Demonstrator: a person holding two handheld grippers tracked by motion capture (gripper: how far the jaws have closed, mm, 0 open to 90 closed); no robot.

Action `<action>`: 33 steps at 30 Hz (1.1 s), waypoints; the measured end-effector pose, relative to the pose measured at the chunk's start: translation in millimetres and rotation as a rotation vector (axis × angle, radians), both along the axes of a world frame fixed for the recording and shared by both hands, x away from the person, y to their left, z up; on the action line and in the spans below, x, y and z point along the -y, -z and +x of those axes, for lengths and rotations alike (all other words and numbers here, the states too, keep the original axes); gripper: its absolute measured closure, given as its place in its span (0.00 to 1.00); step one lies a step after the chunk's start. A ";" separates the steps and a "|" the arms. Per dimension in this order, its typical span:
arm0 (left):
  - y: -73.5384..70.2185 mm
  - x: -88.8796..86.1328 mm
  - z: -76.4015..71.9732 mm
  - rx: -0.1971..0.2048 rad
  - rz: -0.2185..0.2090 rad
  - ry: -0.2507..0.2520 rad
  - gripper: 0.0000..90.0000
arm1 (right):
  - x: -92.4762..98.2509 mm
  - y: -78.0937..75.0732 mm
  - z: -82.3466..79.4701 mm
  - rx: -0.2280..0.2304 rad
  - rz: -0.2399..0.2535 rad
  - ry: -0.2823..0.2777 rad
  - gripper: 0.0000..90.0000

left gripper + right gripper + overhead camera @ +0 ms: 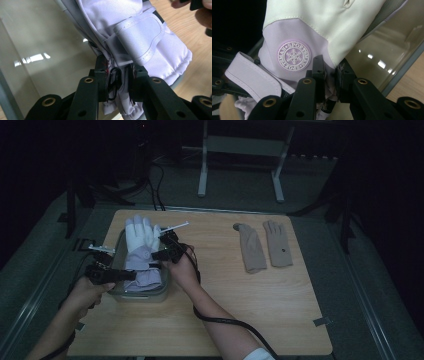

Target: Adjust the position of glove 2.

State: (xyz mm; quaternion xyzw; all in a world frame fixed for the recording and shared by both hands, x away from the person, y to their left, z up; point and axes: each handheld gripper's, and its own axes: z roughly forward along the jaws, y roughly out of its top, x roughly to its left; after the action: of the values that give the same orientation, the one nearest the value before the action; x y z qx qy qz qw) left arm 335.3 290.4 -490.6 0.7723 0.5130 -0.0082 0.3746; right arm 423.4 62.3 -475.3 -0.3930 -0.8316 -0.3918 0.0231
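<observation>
Left gripper (131, 275) pinched on the cuff of the ski glove (141, 251), right gripper (159, 254) nipping its other edge, glove draped over the bin (119, 290) between them, probably going in: lower evenly, cuff first.

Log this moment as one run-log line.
left gripper: shut on ski glove cuff | right gripper: shut on ski glove | glove: over clear bin | beige gloves: flat on table

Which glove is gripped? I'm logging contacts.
The white-and-lilac ski glove over the clear bin, pinched by both grippers; the two beige gloves lie untouched.
</observation>
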 end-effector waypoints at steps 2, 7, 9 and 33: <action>3.0 2.0 1.5 -0.009 0.017 -0.006 0.82 | -1.6 4.9 0.7 -0.007 -0.019 0.006 0.89; 9.4 6.9 4.1 -0.044 0.054 -0.005 0.82 | -6.0 12.7 1.5 -0.026 -0.071 0.022 0.89; 9.3 8.0 4.9 -0.054 0.069 0.000 0.81 | -8.9 15.8 2.3 -0.040 -0.100 0.017 0.89; -5.6 17.2 -3.4 0.105 0.096 -0.066 0.48 | -20.9 20.3 2.9 -0.021 -0.199 -0.042 0.63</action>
State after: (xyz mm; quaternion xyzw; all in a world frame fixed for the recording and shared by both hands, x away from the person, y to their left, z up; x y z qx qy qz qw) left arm 331.9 273.3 -485.1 0.7715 0.5175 0.0696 0.3635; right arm 426.4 83.2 -495.6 -0.3798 -0.8741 -0.3028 0.0008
